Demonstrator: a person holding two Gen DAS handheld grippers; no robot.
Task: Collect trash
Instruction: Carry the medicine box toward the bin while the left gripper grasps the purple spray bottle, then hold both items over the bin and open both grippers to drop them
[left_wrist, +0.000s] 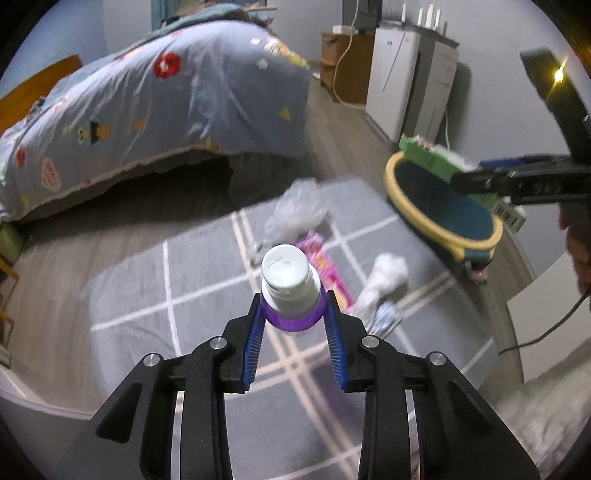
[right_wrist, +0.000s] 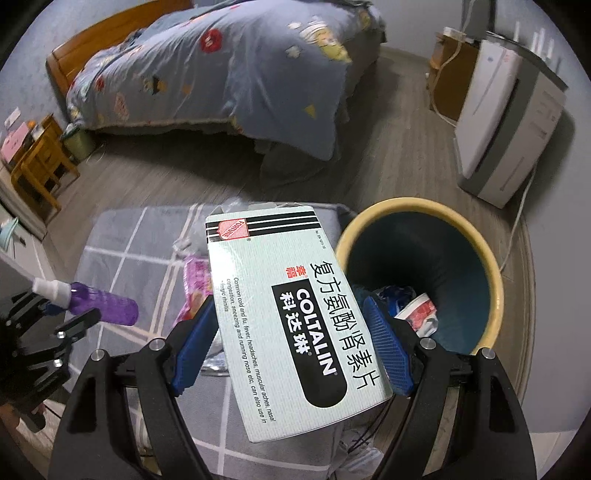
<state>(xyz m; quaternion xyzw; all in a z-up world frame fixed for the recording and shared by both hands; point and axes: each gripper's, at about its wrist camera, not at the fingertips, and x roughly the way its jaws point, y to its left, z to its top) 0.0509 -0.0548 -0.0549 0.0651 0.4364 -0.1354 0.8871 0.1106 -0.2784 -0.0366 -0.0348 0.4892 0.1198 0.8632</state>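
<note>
The left gripper (left_wrist: 293, 314) is clenched on a purple spray bottle (left_wrist: 291, 295), its blue pads squeezing the body just below the white cap, which points away from the camera. The bottle hangs above a grey rug (left_wrist: 207, 266) crossed by pale lines. The right gripper (right_wrist: 291, 339) grasps a pale green medicine box (right_wrist: 291, 317) printed "COLTALIN", one blue pad on each long side, the box held flat and tilted.

Just right of the box and a little farther stands a bin (right_wrist: 476, 251) with a yellow rim and dark teal inside; a few scraps lie at its bottom. In the left wrist view the box pokes over the far rim of that bin.

On the rug beyond the bottle lie a pink wrapper (left_wrist: 325, 262), a crumpled white tissue (left_wrist: 384, 277) to its right, and a clear plastic bag (left_wrist: 299, 206) farther off. Beyond the rug, a bed (left_wrist: 155, 110) with a blue patterned quilt sits far left, and a white appliance (left_wrist: 406, 81) stands against the far right wall.
</note>
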